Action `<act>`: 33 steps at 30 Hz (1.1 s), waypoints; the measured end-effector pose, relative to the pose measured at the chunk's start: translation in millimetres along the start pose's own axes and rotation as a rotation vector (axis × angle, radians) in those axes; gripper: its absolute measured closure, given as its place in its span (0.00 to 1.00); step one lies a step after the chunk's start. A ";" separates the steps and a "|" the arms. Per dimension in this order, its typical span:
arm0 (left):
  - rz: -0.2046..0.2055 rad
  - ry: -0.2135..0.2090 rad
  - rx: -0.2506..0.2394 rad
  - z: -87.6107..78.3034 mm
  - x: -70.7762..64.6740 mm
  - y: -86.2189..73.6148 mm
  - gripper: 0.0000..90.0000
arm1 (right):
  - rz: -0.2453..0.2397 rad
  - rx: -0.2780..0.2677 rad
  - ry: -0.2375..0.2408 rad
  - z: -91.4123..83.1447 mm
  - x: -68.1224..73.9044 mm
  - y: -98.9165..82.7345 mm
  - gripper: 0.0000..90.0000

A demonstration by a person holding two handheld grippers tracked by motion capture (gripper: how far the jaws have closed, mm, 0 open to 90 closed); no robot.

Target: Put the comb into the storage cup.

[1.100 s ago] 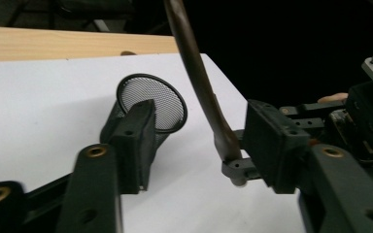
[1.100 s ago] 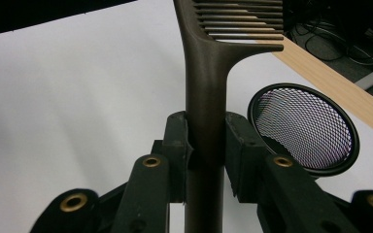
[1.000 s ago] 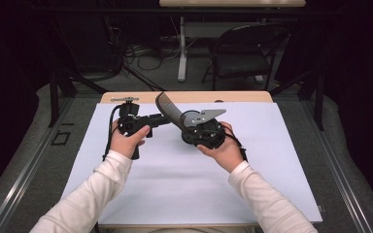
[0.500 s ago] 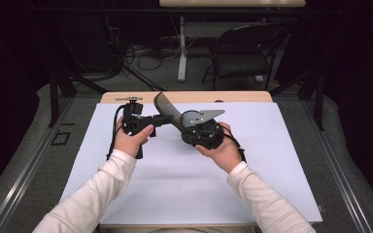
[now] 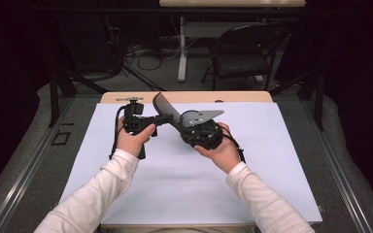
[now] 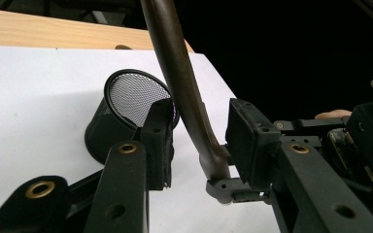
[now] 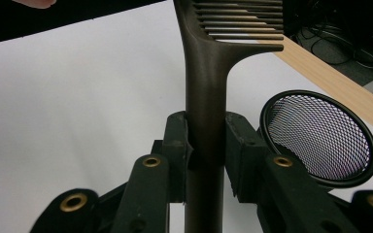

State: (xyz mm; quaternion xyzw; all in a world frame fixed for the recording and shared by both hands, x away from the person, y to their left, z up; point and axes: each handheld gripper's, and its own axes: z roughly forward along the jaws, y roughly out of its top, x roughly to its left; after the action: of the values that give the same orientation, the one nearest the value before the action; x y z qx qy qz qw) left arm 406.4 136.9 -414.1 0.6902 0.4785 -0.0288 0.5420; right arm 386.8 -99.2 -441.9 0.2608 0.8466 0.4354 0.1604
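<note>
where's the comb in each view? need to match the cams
High view: comb at centre, between both claws, above the white sheet.
Left gripper view: its handle runs from top centre down between the jaws.
Right gripper view: centre, clamped upright, teeth at top.
Shared landmark: black mesh cup.

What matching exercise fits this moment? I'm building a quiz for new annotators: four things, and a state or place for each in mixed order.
1. comb
2. mesh cup
3. left gripper
4. right gripper

A. lies on its side on the white sheet
B. jaws clamped on the handle
C. dark brown, toothed, held up off the table
D. jaws astride the comb, a gap at one pad

Pairs: 1-C, 2-A, 3-D, 4-B. The left gripper's jaws have just been closing, with the comb between them.
</note>
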 end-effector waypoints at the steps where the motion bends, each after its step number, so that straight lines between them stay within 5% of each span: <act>1: 0.001 0.004 -0.001 0.1 0.1 0.0 0.71 | 0.000 -0.001 0.000 0.2 0.1 0.0 0.81; 33: -0.151 -0.010 -0.045 5.9 6.6 -4.4 0.85 | 0.013 -0.001 0.012 4.1 0.6 -2.3 0.81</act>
State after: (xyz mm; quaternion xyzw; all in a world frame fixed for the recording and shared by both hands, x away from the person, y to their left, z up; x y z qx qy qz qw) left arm 409.7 136.2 -423.4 0.6397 0.5272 -0.0624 0.5559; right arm 387.7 -97.3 -446.2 0.2637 0.8455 0.4385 0.1528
